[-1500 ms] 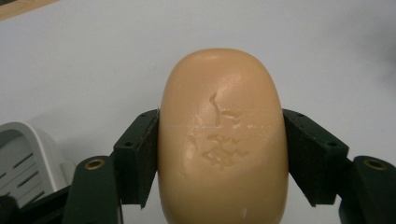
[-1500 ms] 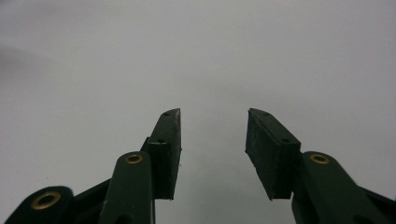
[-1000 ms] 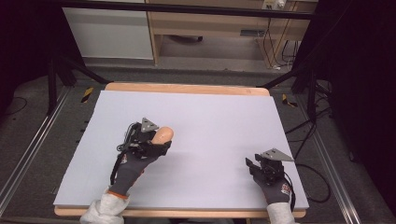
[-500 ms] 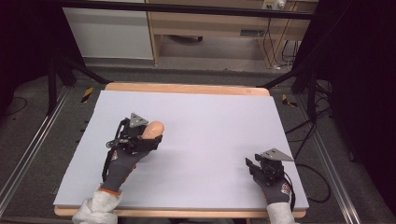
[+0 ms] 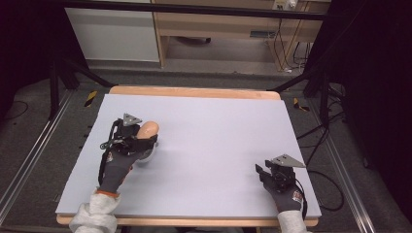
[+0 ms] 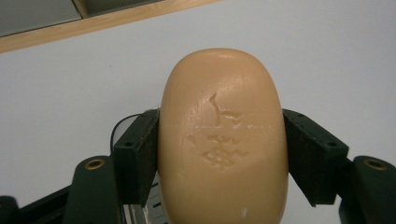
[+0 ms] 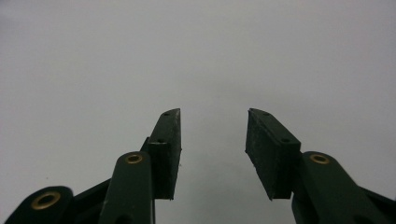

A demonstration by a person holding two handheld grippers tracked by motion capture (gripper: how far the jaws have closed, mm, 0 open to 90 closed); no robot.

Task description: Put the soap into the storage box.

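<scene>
A tan oval bar of soap point(image 6: 222, 140) with a stamped mark sits between the two black pads of my left gripper point(image 6: 222, 149), which press on its sides. From above, the soap point(image 5: 149, 128) sticks out ahead of the left gripper point(image 5: 144, 141) over the left half of the pale board point(image 5: 214, 131), held by a gloved hand. My right gripper point(image 5: 260, 170) rests near the front right corner. Its jaws point(image 7: 212, 135) stand apart with nothing between them, over bare board.
The board has a wooden rim point(image 5: 194, 92) along its far edge. Metal frame rails point(image 5: 29, 155) run down both sides, and cables point(image 5: 320, 145) lie on the floor at the right. A cabinet point(image 5: 218, 24) stands beyond the table.
My left gripper has carried the soap leftwards and a little farther away across the board. The right gripper has stayed where it was.
</scene>
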